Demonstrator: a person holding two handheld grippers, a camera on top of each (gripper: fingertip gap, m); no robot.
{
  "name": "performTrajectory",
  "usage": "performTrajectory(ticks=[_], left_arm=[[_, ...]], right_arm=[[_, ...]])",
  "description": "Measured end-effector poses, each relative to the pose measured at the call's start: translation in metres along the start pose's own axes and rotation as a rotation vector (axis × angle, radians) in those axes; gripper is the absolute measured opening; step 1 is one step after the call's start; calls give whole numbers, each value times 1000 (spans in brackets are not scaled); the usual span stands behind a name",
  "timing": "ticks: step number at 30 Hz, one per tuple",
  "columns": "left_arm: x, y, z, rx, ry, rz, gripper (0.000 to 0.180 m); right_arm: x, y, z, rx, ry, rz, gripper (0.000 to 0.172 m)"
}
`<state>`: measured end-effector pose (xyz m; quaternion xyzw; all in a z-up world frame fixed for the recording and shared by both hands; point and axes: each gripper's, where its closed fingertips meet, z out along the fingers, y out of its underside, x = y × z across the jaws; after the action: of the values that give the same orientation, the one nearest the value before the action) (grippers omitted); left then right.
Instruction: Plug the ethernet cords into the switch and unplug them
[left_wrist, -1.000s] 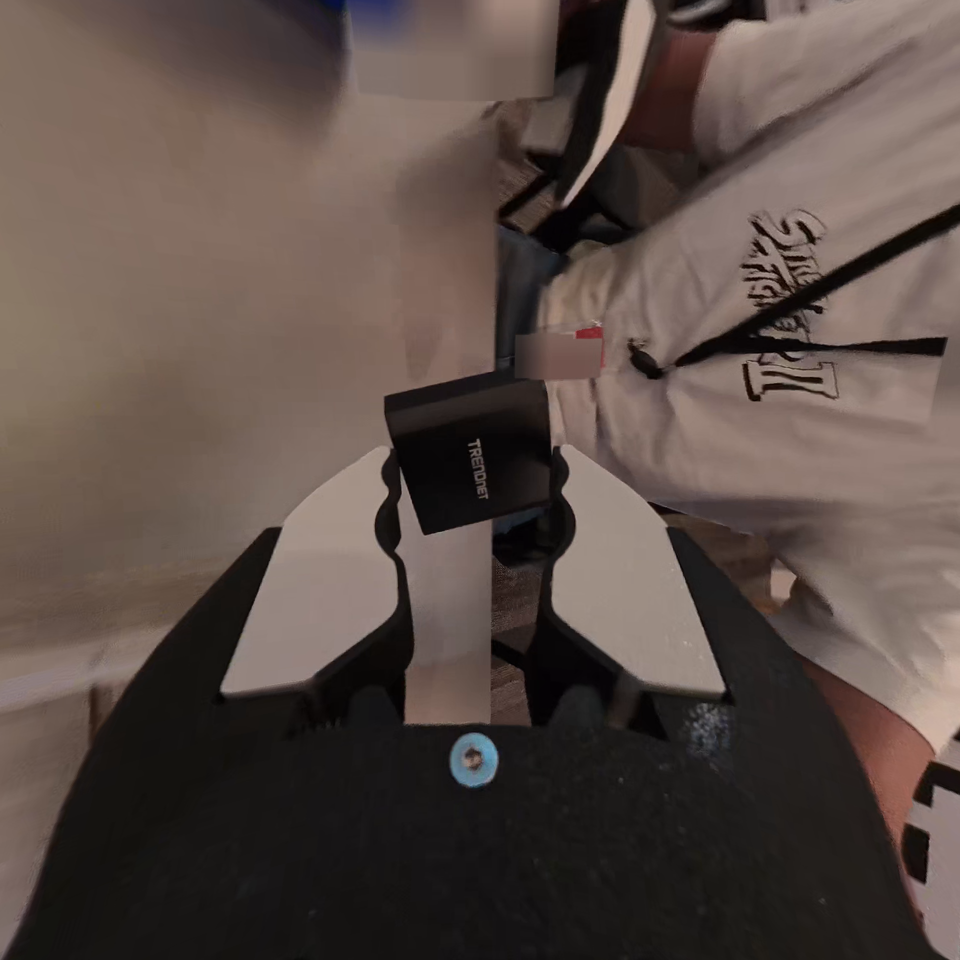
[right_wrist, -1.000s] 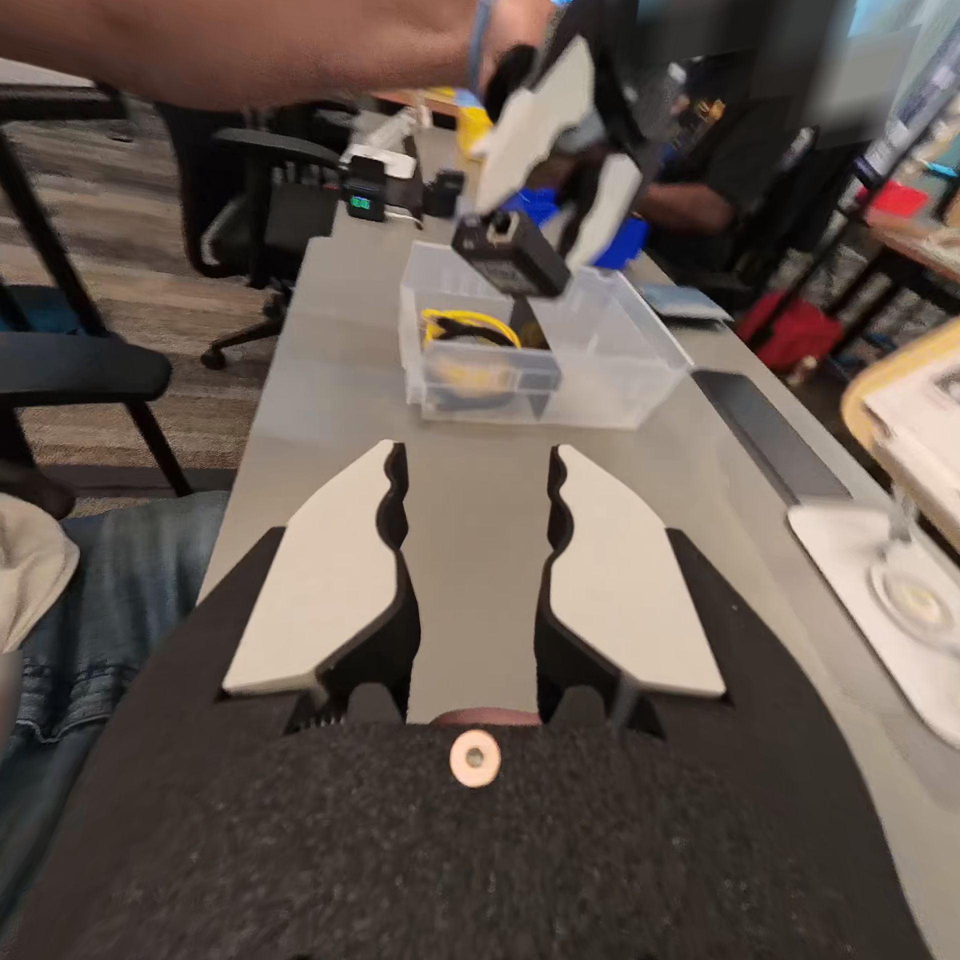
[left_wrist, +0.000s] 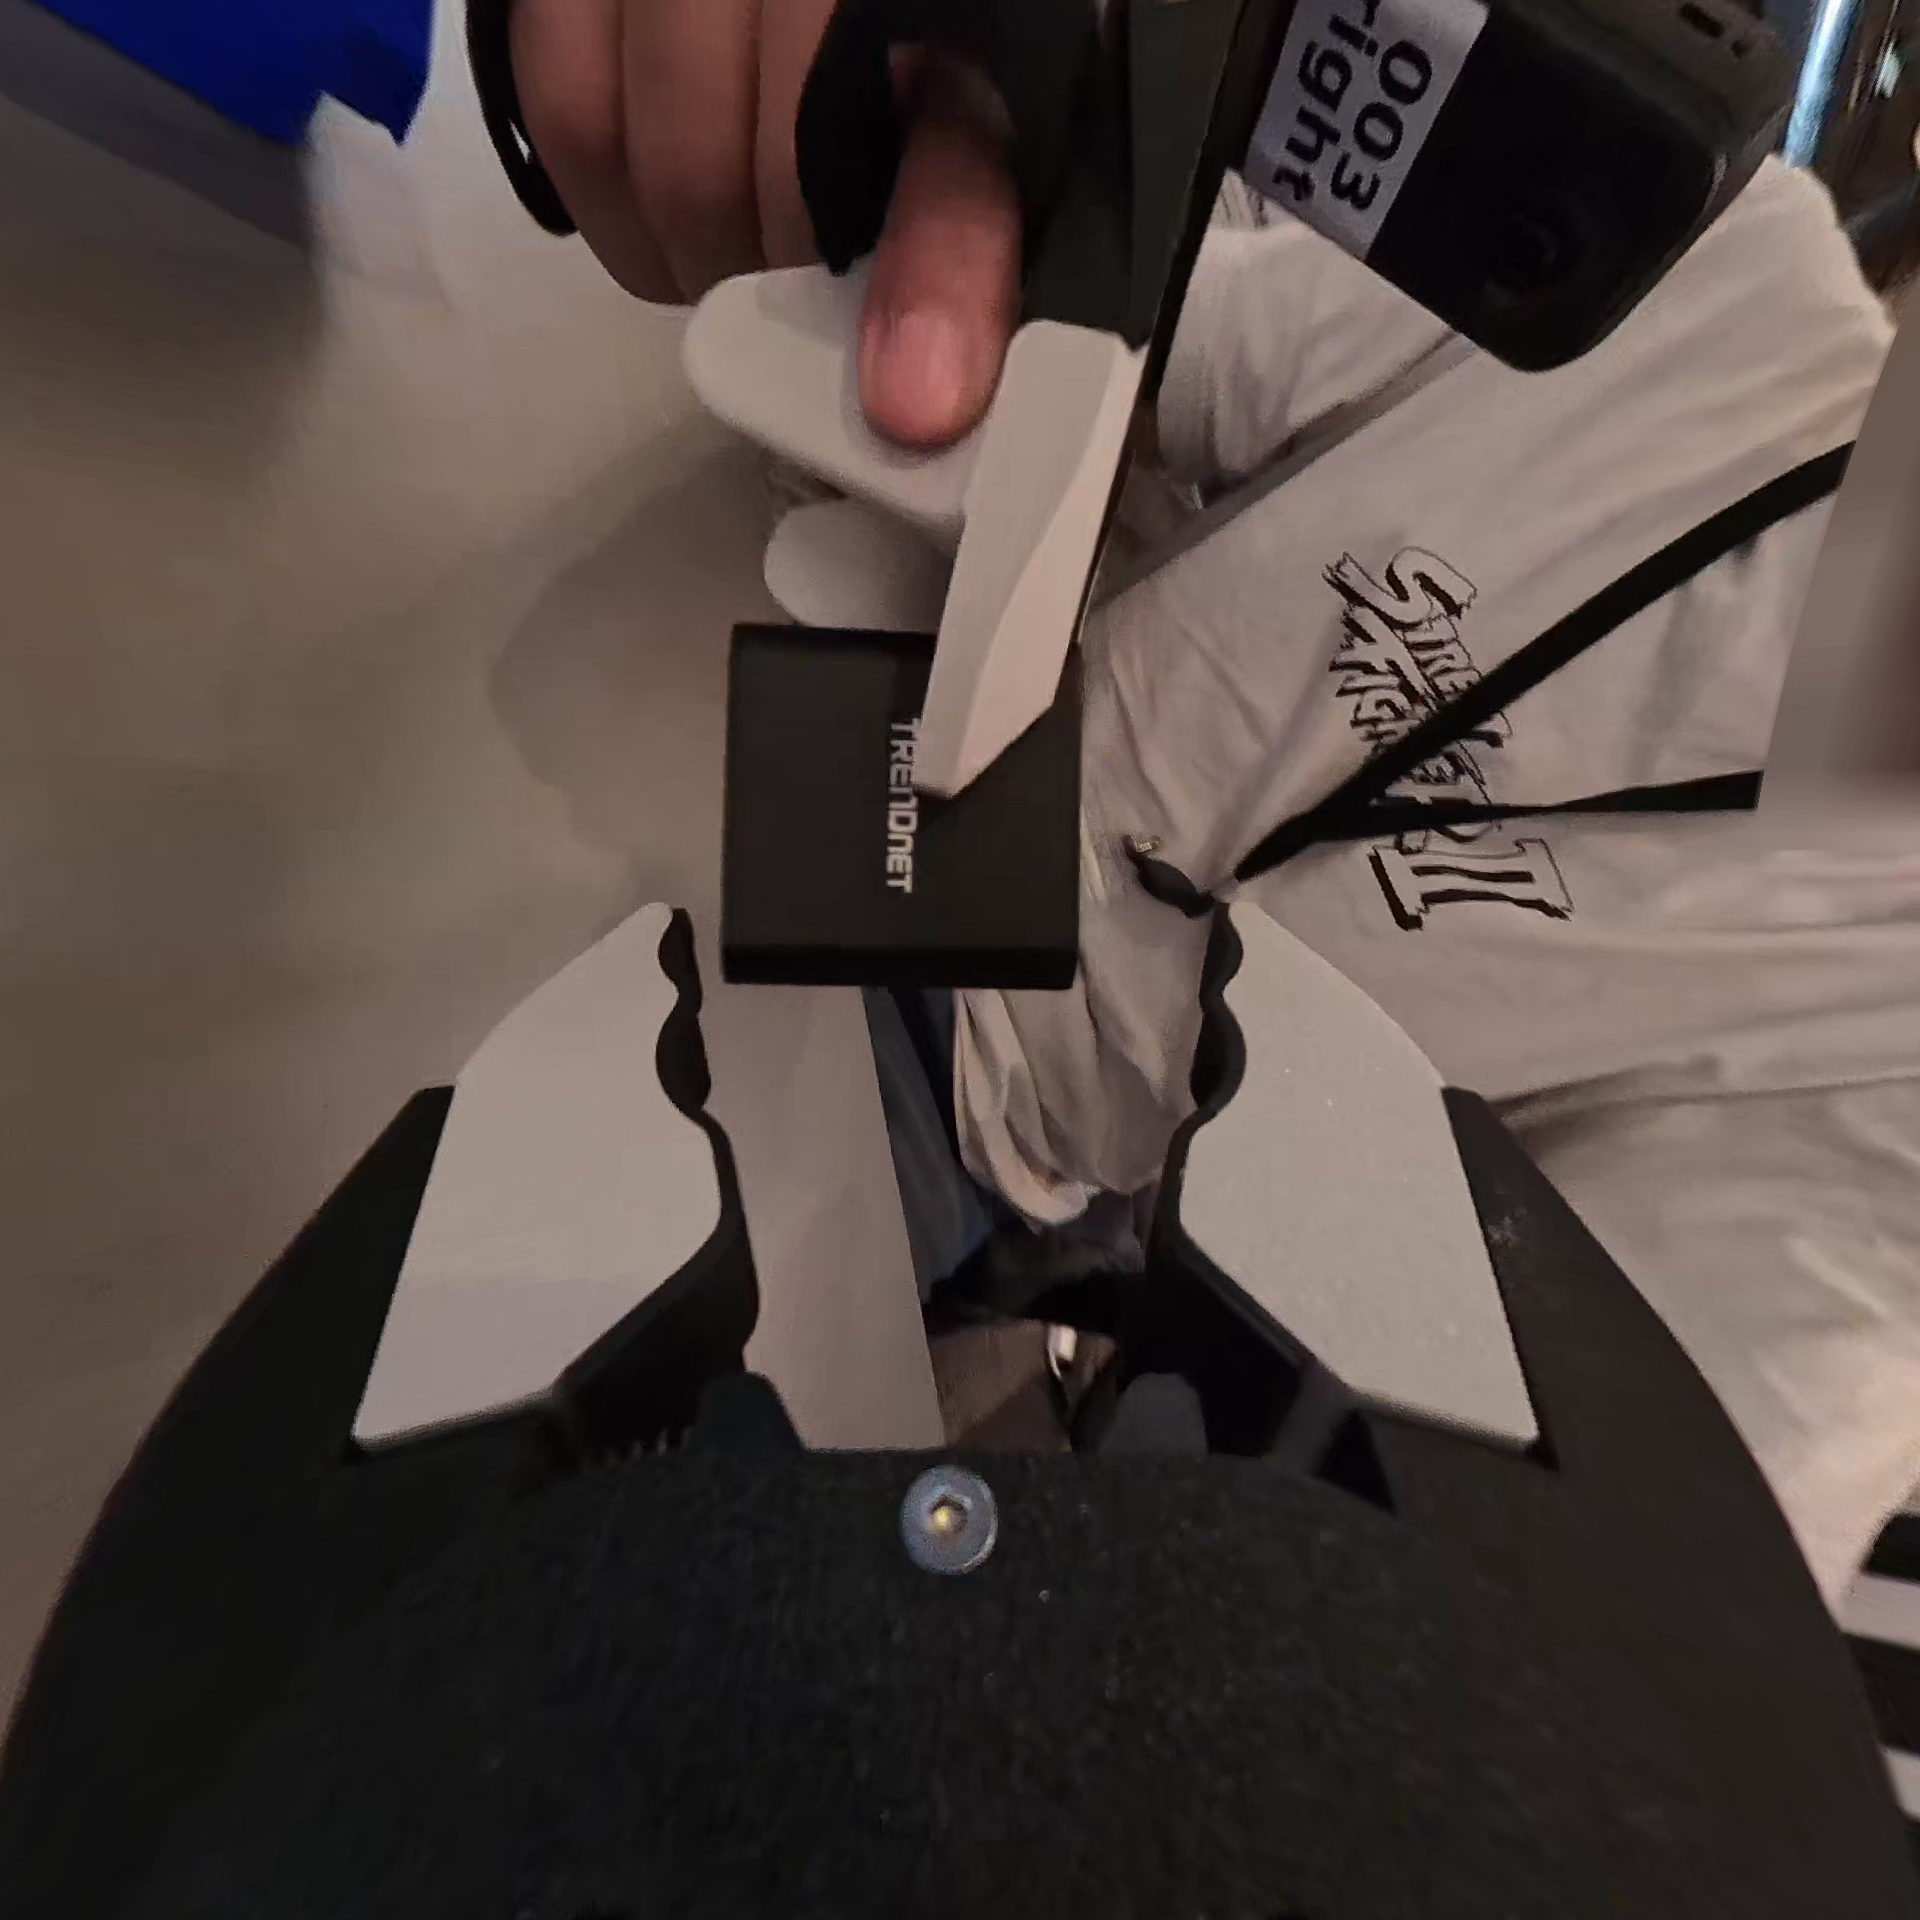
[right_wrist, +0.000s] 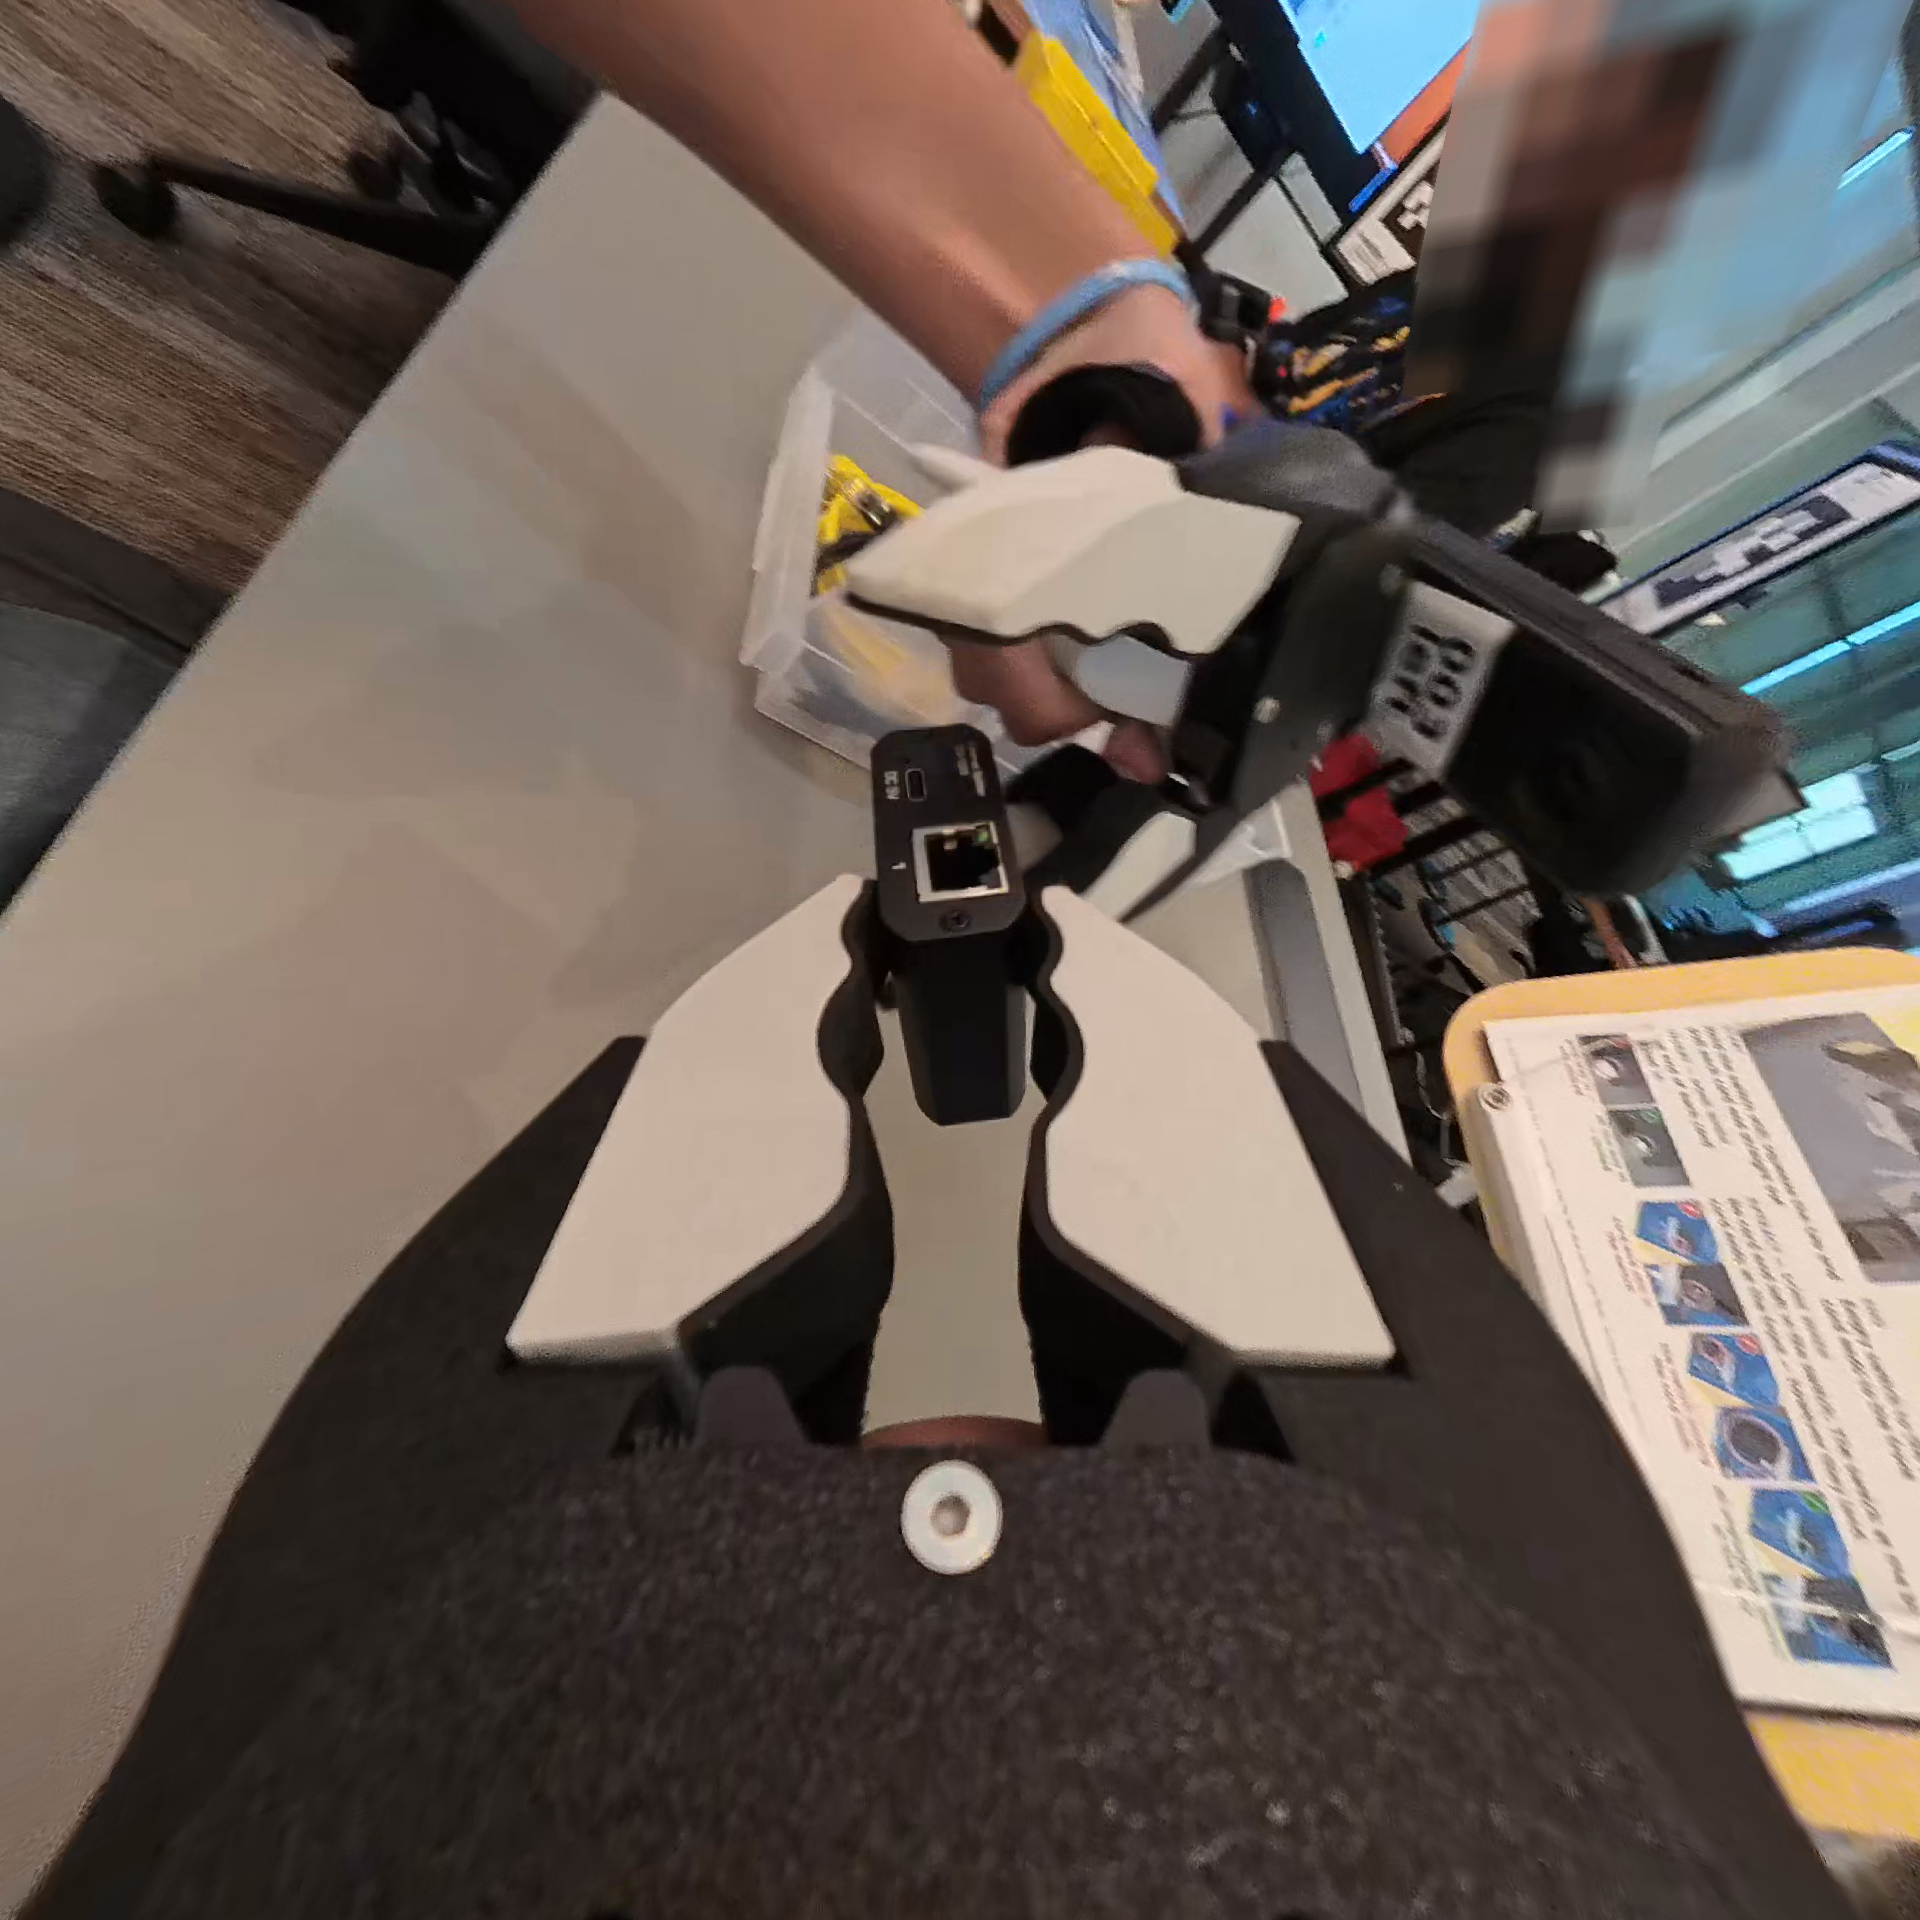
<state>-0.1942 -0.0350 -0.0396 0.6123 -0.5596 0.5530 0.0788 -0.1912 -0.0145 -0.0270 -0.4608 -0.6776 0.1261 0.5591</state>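
Your right hand-held gripper (right_wrist: 951, 914) clamps the black switch (right_wrist: 951, 883) lengthwise, port facing away; your left hand-held gripper (left_wrist: 951, 935) gapes just short of it.

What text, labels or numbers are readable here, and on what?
Wording withheld; where it stands:
Black switch: white brand word on top, tiny port marks on its end.
White sticker on a camera housing: dark print.
Shirt: black graphic lettering.
Printed sheet: too small to read.
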Motion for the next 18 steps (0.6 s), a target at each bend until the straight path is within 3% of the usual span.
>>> performTrajectory(ticks=[1,5,11,18], left_arm=[[-2,1,3,36,-9,10,91],[-9,-3,1,185,2,19,59],[-13,12,7,161,-8,31,59],[-9,6,12,102,-18,4,59]], right_arm=[[2,2,2,-15,11,-4,24],[-7,0,12,-6,-31,-4,24],[-23,2,21,-6,-77,-14,24],[-23,0,12,63,-84,8,24]])
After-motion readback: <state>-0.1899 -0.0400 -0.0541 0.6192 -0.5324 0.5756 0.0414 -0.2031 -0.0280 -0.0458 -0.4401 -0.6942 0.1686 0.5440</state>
